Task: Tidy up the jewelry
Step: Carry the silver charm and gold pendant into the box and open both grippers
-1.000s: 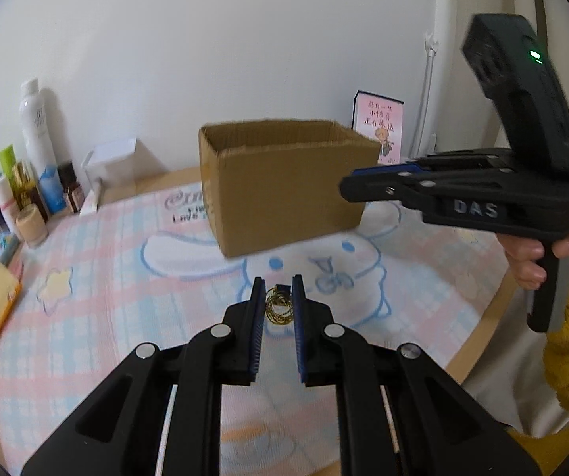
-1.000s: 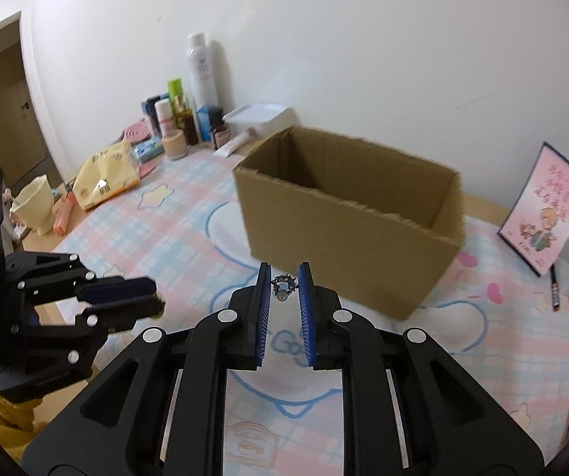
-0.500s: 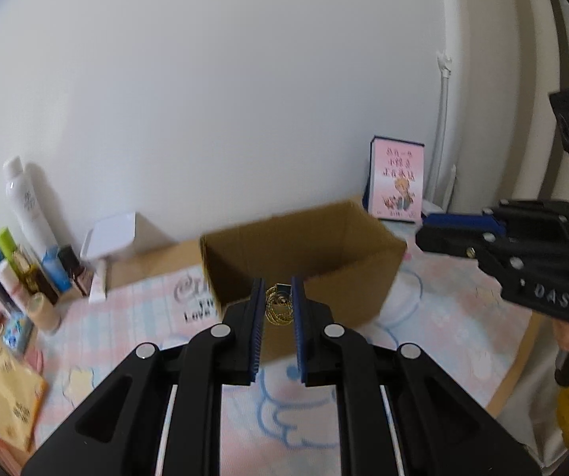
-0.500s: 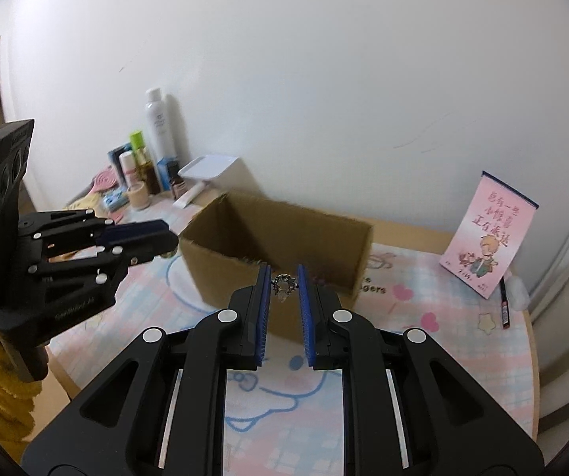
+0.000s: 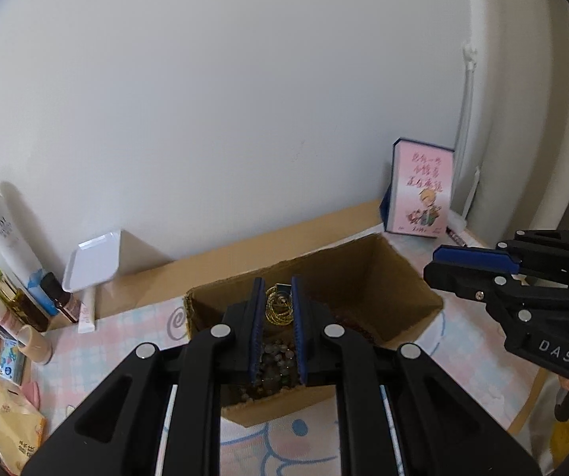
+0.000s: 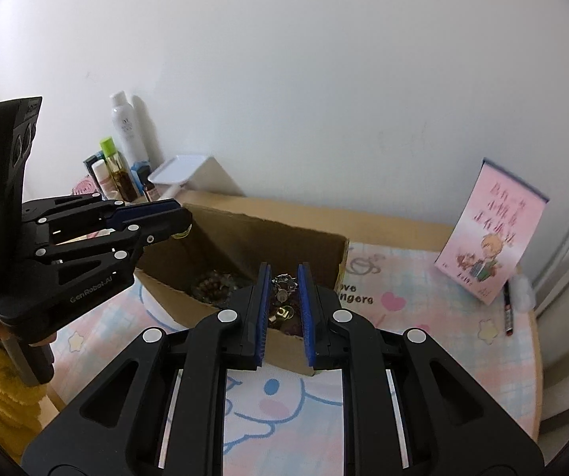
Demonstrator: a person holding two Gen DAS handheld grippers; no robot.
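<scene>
Left gripper clamps gold chain, now over box at 12 o'clock, up from the mat | right gripper pinches silver charm, likewise risen over box | beads already inside | judgement: both ready to drop
</scene>
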